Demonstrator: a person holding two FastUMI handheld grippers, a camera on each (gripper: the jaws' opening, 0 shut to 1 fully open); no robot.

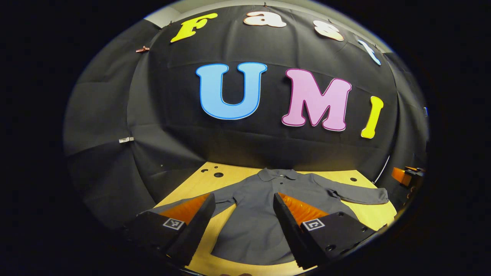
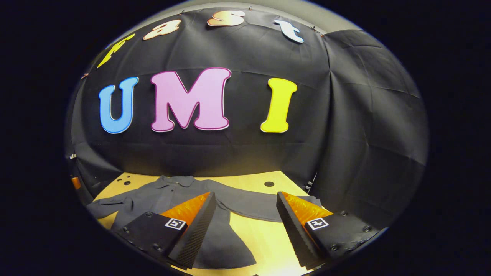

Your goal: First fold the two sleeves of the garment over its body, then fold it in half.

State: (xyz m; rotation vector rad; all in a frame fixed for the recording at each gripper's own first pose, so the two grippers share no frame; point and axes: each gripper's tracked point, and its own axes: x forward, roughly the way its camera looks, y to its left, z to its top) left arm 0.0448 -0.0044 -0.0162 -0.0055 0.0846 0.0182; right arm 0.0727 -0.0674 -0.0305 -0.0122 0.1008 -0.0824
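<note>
In the left gripper view, a grey shirt [image 1: 264, 214] lies flat on the wooden tabletop [image 1: 378, 214], in the lower middle of the frame. Its collar [image 1: 277, 174] points to the black cloth wall [image 1: 268, 145] at the back, and its body comes down toward the bottom of the frame. One sleeve [image 1: 355, 193] stretches out to the right side of the frame and ends near the tabletop edge. The other sleeve [image 1: 224, 199] goes to the lower left and passes behind a finger of the left tool [image 1: 242, 214]. This tool is wide open, its two fingers stand well apart at the bottom of the frame, and it holds nothing. The body of the shirt is seen in the gap between the fingers. I cannot tell if the fingers touch the cloth or hang above it.

In the right gripper view, the same shirt [image 2: 168, 199] is in the lower left of the frame, with the collar [image 2: 176, 180] toward the wall [image 2: 345, 134]. One sleeve [image 2: 249, 205] runs across the middle of the frame to the right. The other sleeve [image 2: 105, 207] lies at the far left. The right tool [image 2: 245, 214] is also wide open and grips nothing. Between its fingers are a part of the sleeve and the bare tabletop [image 2: 264, 237]. Some round dark holes [image 2: 269, 184] are in the tabletop near the wall
</note>
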